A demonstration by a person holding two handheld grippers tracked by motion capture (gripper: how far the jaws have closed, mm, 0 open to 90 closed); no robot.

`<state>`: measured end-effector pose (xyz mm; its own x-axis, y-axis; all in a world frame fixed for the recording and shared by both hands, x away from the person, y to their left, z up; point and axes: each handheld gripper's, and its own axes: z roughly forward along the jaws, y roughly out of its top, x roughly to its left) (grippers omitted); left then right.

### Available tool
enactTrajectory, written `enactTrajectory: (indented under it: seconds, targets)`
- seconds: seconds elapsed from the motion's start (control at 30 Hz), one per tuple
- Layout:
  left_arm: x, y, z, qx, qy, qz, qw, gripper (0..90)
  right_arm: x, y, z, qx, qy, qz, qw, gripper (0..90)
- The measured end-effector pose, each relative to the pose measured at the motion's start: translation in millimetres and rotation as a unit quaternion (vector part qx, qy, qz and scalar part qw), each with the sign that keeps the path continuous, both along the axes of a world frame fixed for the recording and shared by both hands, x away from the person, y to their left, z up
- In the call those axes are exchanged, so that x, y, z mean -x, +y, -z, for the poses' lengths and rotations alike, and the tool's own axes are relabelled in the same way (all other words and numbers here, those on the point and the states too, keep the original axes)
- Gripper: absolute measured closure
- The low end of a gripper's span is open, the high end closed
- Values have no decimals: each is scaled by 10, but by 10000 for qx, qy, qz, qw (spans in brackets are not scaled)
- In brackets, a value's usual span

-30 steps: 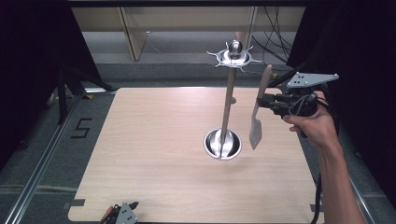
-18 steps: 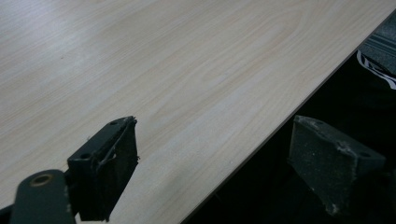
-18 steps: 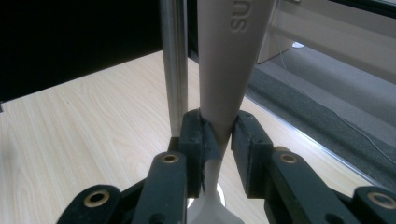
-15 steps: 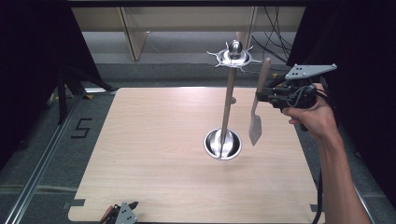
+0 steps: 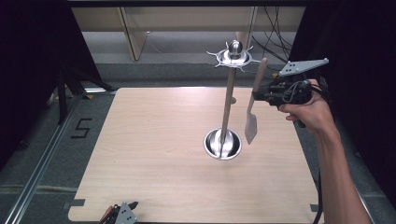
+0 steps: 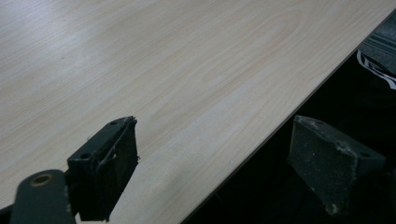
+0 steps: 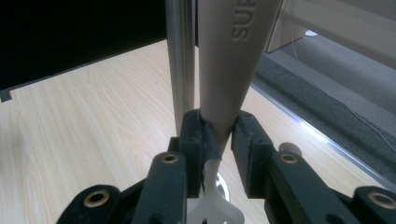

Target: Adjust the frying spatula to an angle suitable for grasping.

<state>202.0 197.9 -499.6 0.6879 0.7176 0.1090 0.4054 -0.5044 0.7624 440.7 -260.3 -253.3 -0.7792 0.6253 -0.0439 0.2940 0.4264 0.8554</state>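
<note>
A metal utensil stand rises from the middle of the table: round base [image 5: 223,144], thin pole [image 5: 228,100], hooked crown [image 5: 233,56] on top. My right gripper [image 5: 256,96] hangs just right of the pole, shut on a spatula [image 5: 251,125]. The spatula's beige handle points up toward the crown and its pale blade hangs down above the table. In the right gripper view the fingers [image 7: 194,135] pinch the spatula's neck [image 7: 219,126], with the pole [image 7: 181,60] close behind on the left. My left gripper [image 5: 123,214] lies at the table's front edge, open [image 6: 219,163] with nothing between its fingers.
The wooden table [image 5: 154,140] spreads wide to the left of the stand. Metal rails [image 5: 42,163] run along the floor on the left. Shelving and cables [image 5: 271,28] stand behind the table. A person's forearm [image 5: 336,172] comes in along the right edge.
My right gripper has lifted the spatula a little and eased it toward the stand's crown. The left gripper has stayed still.
</note>
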Motion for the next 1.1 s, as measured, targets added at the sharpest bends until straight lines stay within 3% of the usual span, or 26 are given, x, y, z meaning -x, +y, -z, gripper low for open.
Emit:
enactTrajectory:
  seconds: [0.03,0.07,0.13,0.17,0.33,0.5,0.53,0.63,0.67,0.7,0.73,0.77,0.8,0.83,0.87,0.93,0.97,1.0,1.03,1.1]
  targets:
    - [-7,12,-8,-87,-17,71,9999,148,0,0,0,0,0,0,10000,751]
    - [0,0,2,-7,4,2,10000,148,-6,4,-2,5,4,-18,10000,751]
    - [-6,8,-6,-94,-12,69,9999,148,-21,15,5,-5,36,-56,10000,750]
    - [2,-3,1,-12,5,7,10000,148,-21,15,5,-5,36,-56,10000,750]
    - [-2,1,-1,-19,-35,21,10000,148,-49,21,4,5,149,-164,9998,750]
    - [2,11,-20,-31,16,132,9999,148,-76,19,14,15,42,-217,9998,748]
    - [-3,14,-20,-57,-6,144,9999,148,-60,41,35,-117,49,-141,9998,748]
    - [9,5,-13,-30,93,90,9999,148,-52,45,51,-139,-47,-82,9999,745]
    - [-3,23,-32,-194,10,238,9995,148,-39,41,45,-79,7,-66,9999,745]
    - [7,19,-32,-175,56,212,9996,148,-30,48,51,-93,-109,33,9999,744]
    - [-4,37,-48,-355,50,319,9988,148,-30,48,51,-93,-109,33,9999,744]
    - [18,-2,-17,-37,105,94,9999,148,-16,51,53,-87,-55,32,9999,744]
    - [19,-11,-9,12,111,55,9999,148,-16,59,69,-125,-160,57,9998,744]
    - [-5,11,-26,-175,-8,219,9996,148,7,62,65,-134,-89,98,9998,742]
    - [-8,15,-28,-220,-17,253,9994,148,19,77,64,-109,-121,151,9998,738]
    - [-1,11,-25,-178,-3,219,9996,148,31,97,72,-139,-177,236,9995,730]
    - [20,-9,-11,2,121,76,9999,148,41,100,63,-87,-143,242,9996,726]
    - [18,-13,-7,14,121,54,9999,148,40,112,70,-86,-251,273,9993,722]
    - [-4,11,-25,-158,10,209,9997,148,45,119,68,-48,-252,259,9993,718]
    - [-11,17,-29,-214,-9,245,9995,148,55,144,86,-150,-298,309,9990,688]
